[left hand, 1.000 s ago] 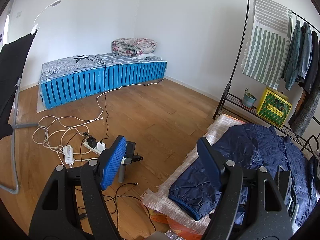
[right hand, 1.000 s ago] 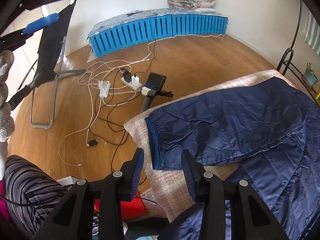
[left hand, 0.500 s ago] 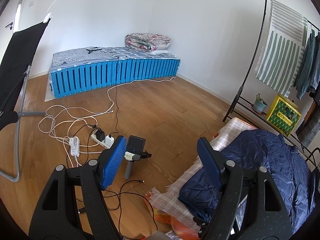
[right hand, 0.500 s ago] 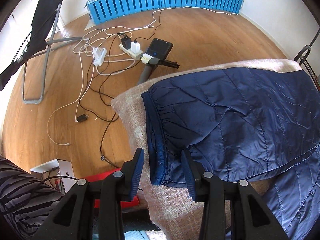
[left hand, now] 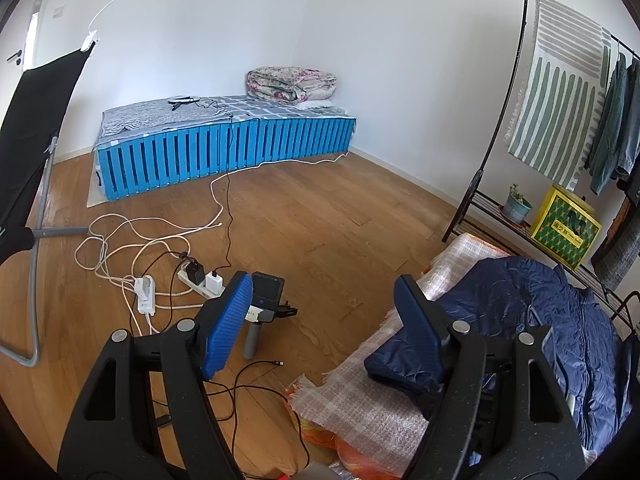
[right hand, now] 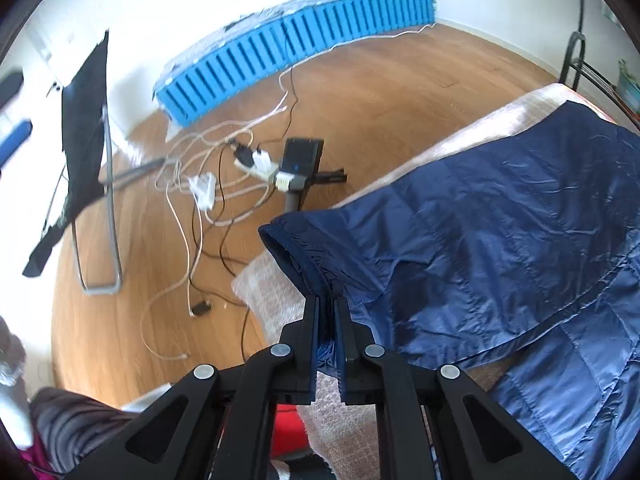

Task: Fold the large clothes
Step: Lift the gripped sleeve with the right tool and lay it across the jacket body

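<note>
A navy quilted jacket (right hand: 500,232) lies on a surface covered with a pale checked cloth (right hand: 272,296). My right gripper (right hand: 327,300) is shut on the cuff edge of the jacket's sleeve and holds it lifted off the cloth. In the left wrist view the jacket (left hand: 552,320) lies at the lower right on the cloth (left hand: 368,396). My left gripper (left hand: 324,324) is open and empty, held over the floor to the left of the sleeve end.
A handheld camera on a grip (left hand: 264,300) stands on the wooden floor beside power strips and tangled cables (left hand: 160,264). A blue slatted bed (left hand: 224,148) is at the back. A clothes rack (left hand: 568,92) stands right, a black folding chair (left hand: 28,128) left.
My right gripper has closed on the sleeve cuff and lifted it off the cloth. My left gripper has swung left, away from the jacket, and stays open.
</note>
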`<state>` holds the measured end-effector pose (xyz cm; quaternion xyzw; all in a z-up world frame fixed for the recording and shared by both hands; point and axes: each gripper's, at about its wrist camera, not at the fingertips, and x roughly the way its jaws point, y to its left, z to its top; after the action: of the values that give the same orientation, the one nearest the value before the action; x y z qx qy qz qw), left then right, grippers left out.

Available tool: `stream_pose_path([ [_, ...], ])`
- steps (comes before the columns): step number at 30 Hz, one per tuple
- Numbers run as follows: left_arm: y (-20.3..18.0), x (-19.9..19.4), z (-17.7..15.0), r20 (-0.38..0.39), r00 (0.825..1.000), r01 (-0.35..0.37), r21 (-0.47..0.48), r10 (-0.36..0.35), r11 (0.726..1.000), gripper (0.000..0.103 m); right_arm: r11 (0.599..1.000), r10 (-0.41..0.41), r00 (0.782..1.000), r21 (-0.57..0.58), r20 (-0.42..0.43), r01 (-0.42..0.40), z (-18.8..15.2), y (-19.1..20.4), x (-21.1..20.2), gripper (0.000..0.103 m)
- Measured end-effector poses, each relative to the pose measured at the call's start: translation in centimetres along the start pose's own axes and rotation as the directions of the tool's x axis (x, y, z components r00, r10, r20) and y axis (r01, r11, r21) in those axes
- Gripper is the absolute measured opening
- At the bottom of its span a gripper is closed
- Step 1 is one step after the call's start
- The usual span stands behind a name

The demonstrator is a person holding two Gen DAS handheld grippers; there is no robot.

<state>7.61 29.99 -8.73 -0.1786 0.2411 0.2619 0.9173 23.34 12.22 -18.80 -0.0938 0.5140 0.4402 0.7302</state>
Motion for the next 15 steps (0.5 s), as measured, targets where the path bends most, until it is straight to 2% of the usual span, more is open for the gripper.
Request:
stream_pose_path([
  [3,-1.5,-0.3,-0.1,0.005,1.0,0.017,0.03,-0.017,0.999,0.076,0.991,0.031,0.993,0.124,0.115,-0.045,1.2,-3.3,-4.2,0.004],
  [6,-2.9,-0.6,-0.1,0.009,0.999,0.031,0.056,-0.032,0.998,0.076,0.969,0.022,0.975,0.234,0.223,-0.076,1.5,-7.4,-8.6,0.004],
  [11,-5.2,-1.1,-0.1,0.008,0.998,0.065,0.074,-0.066,0.995,0.076,0.91,-0.064,0.936,0.405,0.345,-0.087,-0.6,-15.1,-15.4,0.004],
  [15,-7.9,-1.4,-0.4,-0.002,0.995,0.095,0.118,-0.096,0.988,0.076,0.856,-0.188,0.912,0.516,0.366,-0.031,-4.1,-20.6,-19.5,0.004],
])
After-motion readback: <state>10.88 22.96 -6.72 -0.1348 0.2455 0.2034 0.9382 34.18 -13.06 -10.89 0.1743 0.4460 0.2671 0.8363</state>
